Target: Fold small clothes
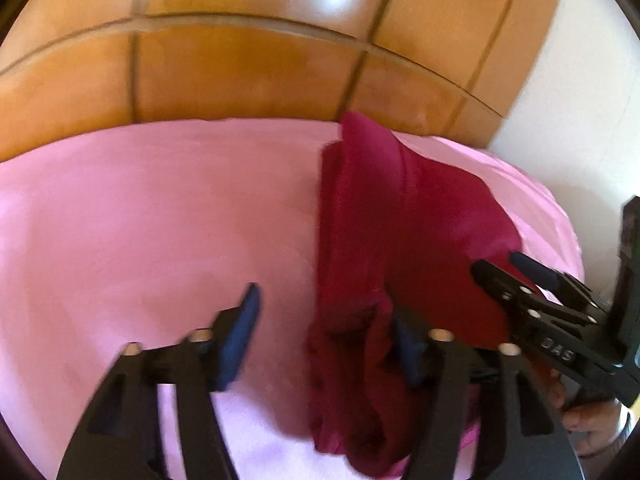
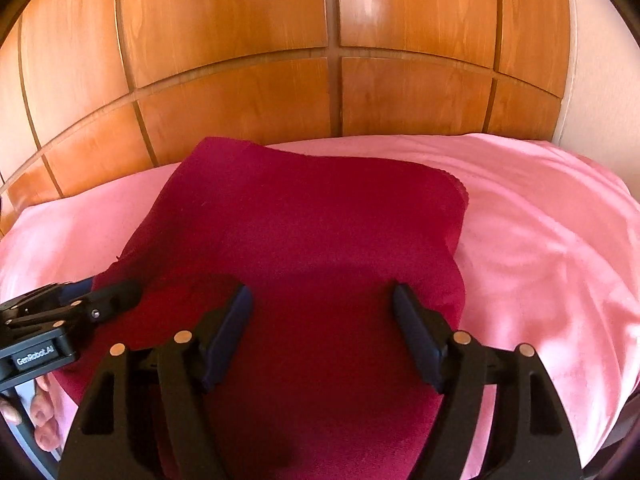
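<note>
The pink bed sheet (image 2: 540,240) is loose and slightly rumpled, so any drag across it could carry the whole garment sideways or pinch sheet along with cloth; a bite taken too deep would probably lift both.

The maroon garment (image 2: 312,240) lies on that sheet in front of the wooden headboard (image 2: 240,80), spread fairly flat in the right wrist view, its far edge close to the headboard and a scalloped hem showing at its far right corner. Its left side, seen from the left wrist camera, is bunched and standing up in a ridge (image 1: 360,208), so a fold made now would likely trap wrinkles or come out crooked. The cloth looks thin and limp, and a raised layer could slip off a single pad.

The right hand-held gripper (image 2: 322,336) hovers over the near middle of the garment with its jaws spread wide and nothing between them; whether the pads touch the cloth I cannot tell.

The left hand-held gripper (image 1: 326,336) is also spread apart, straddling the garment's crumpled left edge: one blue pad (image 1: 408,348) is buried in the folds, the other stands over bare sheet. Closing here might catch only a loose wrinkle.
</note>
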